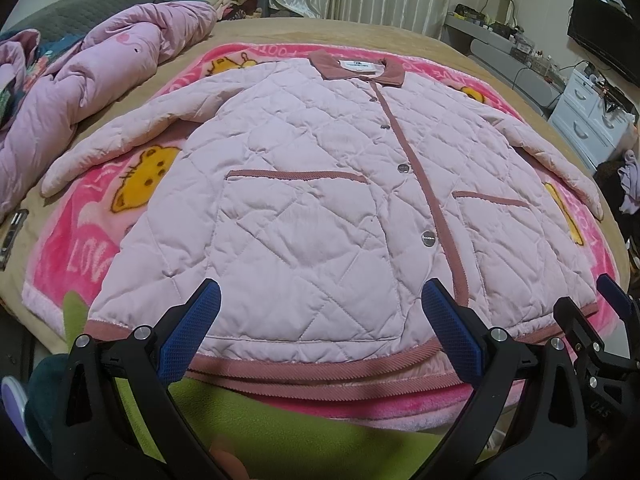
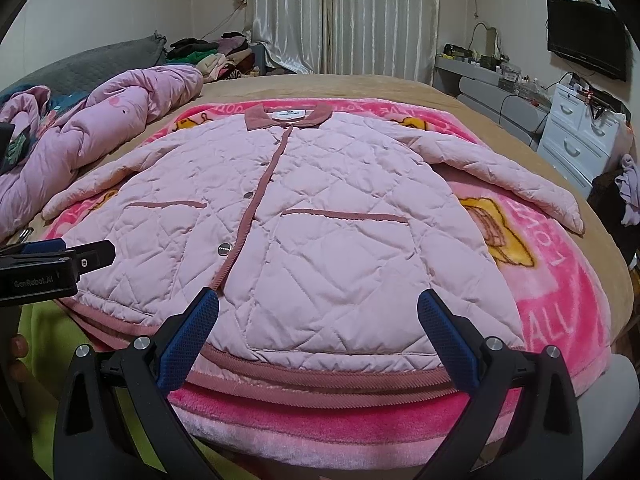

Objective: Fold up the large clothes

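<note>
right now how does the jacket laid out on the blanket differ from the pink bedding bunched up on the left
The quilted jacket lies flat and spread, sleeves out, on the pink blanket; the bedding is crumpled in a heap on the tan bed cover. The jacket has dusty-rose trim, a collar and snap buttons; the bedding shows none. The jacket's diamond stitching is tight; the bedding is puffier. Both are pale pink and padded.

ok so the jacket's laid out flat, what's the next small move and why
Probably move the left claw out to the left sleeve and grip near its cuff, to fold it across the body. The quilted jacket lies flat and buttoned on the pink blanket, both sleeves spread outward, and both claws hang open over the hem, holding nothing.
</note>
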`<state>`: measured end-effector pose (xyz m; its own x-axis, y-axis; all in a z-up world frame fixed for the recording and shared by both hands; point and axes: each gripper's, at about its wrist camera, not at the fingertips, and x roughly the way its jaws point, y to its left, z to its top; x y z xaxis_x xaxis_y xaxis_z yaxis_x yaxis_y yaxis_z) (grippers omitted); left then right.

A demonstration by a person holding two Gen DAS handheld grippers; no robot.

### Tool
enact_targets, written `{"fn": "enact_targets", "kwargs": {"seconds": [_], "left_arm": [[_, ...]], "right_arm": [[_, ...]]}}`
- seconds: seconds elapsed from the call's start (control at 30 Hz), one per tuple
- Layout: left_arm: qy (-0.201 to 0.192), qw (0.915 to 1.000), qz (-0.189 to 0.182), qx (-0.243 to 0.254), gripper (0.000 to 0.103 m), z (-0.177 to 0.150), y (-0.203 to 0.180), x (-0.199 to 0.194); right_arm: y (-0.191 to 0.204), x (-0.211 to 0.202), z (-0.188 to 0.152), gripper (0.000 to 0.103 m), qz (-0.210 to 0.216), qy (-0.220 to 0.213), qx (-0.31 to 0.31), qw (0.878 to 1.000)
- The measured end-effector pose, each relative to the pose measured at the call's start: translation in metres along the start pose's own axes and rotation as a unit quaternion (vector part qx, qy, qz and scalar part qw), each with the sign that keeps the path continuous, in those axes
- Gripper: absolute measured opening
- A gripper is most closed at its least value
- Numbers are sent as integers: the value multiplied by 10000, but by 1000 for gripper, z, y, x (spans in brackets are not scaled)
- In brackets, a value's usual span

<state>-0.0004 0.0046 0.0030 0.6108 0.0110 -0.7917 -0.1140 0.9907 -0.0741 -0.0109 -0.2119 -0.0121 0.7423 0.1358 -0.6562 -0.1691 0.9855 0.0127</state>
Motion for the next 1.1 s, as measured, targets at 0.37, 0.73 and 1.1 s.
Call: {"fn": "enact_targets", "kwargs": {"seconds": [0.37,0.73,1.1], "left_arm": [[-13,10000,11,3,94,0,0,0],[20,10000,7,-6,94,1,4,2],[42,10000,30,45,94,20,2,10]], "right_arm": [[0,0,0,99,-1,-7,-9,10000],[0,1,3,99,55,-14,2,10000],[-4,9,20,99,153,-74,88,9998]]}}
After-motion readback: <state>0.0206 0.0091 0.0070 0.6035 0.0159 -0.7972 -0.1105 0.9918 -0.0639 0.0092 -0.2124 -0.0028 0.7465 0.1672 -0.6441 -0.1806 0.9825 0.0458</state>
